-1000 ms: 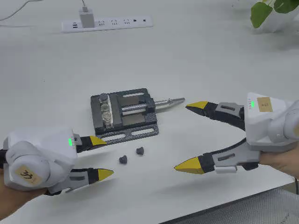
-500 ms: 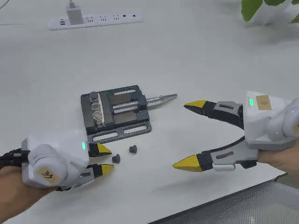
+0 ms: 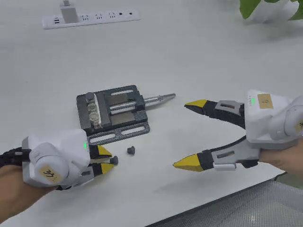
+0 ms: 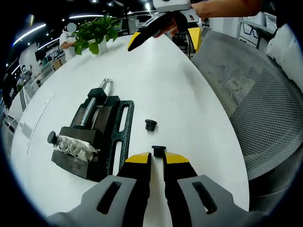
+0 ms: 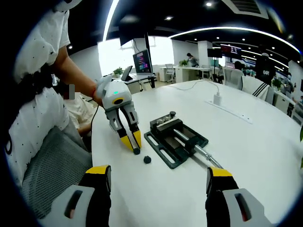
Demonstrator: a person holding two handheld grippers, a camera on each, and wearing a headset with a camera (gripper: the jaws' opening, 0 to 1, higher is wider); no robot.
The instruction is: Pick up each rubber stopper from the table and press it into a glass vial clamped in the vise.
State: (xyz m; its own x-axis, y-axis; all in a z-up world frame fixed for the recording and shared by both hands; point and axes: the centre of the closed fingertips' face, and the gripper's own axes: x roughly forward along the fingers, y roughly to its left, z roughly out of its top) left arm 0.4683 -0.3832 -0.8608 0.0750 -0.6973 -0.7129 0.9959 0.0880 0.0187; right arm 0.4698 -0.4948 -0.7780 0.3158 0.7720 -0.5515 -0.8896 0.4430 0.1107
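Left gripper (image 3: 111, 159) pinches stopper (image 4: 158, 150); vise (image 3: 127, 116) handle points right.

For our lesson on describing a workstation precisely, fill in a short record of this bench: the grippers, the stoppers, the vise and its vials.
table: white, power strip at the far edge
vise: clamps glass vials in a row
left gripper: jaws nearly together at the near stopper; firm grip cannot be told
second stopper: loose on the table beside the vise's base
right gripper: wide open, holding nothing, right of the vise in the head view
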